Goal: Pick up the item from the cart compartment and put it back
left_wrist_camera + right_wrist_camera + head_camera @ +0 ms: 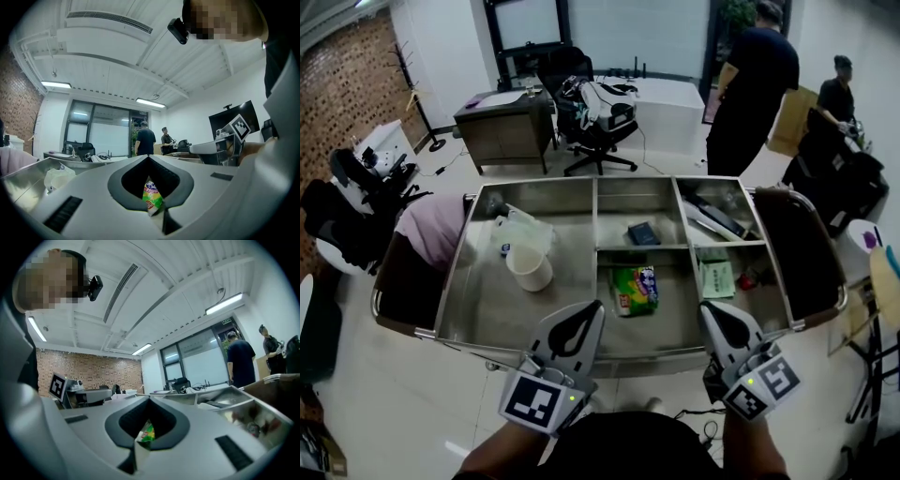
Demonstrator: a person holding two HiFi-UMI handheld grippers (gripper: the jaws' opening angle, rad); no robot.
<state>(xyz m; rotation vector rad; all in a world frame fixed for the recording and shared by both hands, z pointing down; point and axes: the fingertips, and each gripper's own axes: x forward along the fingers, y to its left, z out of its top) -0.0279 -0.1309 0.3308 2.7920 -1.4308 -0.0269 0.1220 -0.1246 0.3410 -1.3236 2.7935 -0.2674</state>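
Snack bag [635,290] lies in the cart's [623,178] middle front compartment; left gripper [592,307] and right gripper [710,307] hover near, jaws together, empty, so pickup seems not yet begun

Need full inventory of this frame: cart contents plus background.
cart: 1, steel, centre
snack packet: 1, green, front middle compartment
cup: 1, white, left compartment
plastic bag: 1, clear, behind cup
flat item: 1, dark blue, back middle compartment
packet: 1, pale green, front right compartment
cloth: 1, pink, cart's left end
office chair: 1, black, beyond cart
people: 2, dark clothes, background right
left gripper: 1, grey, near edge, jaws together
right gripper: 1, grey, near edge, jaws together
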